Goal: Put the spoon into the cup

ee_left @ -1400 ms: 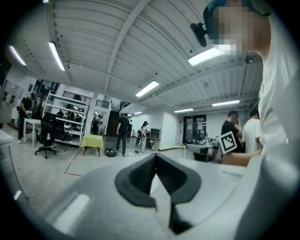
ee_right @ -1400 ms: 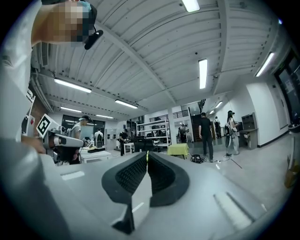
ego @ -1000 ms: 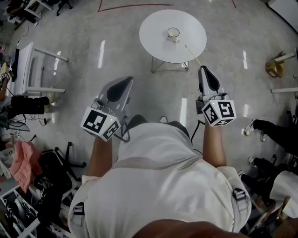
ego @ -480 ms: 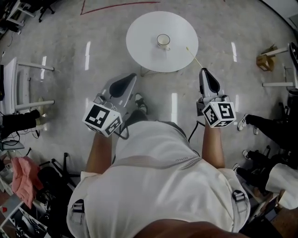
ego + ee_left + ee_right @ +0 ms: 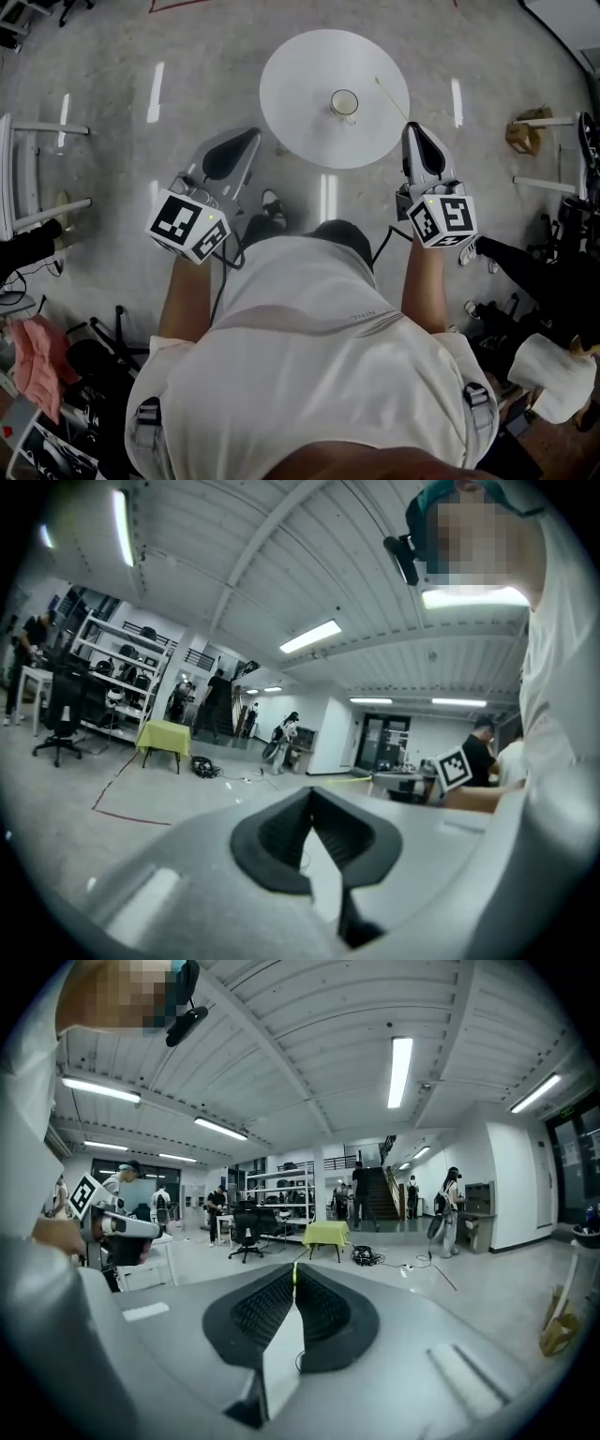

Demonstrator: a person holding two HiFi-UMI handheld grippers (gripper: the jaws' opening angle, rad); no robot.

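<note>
A white cup [image 5: 344,102] stands near the middle of a small round white table [image 5: 300,112] in the head view. My right gripper [image 5: 412,129] hovers at the table's right edge, shut on the handle end of a thin pale spoon [image 5: 392,98]. The spoon slants up and left over the tabletop, to the right of the cup. In the right gripper view only a yellowish sliver of the spoon [image 5: 293,1275] shows between the closed jaws. My left gripper [image 5: 248,139] hangs left of the table over the floor, jaws together and holding nothing. Neither gripper view shows the cup.
A white frame [image 5: 28,178] stands at the left, and a cardboard box [image 5: 525,136] at the right. Another person's dark legs [image 5: 525,262] reach in from the right. Pink cloth [image 5: 37,361] and clutter lie at lower left. A yellow-green table [image 5: 326,1234] stands far off.
The table and cup have come closer to both grippers. The spoon's tip, earlier at the table's edge, now lies over the tabletop beside the cup. Both jaws stay as they were.
</note>
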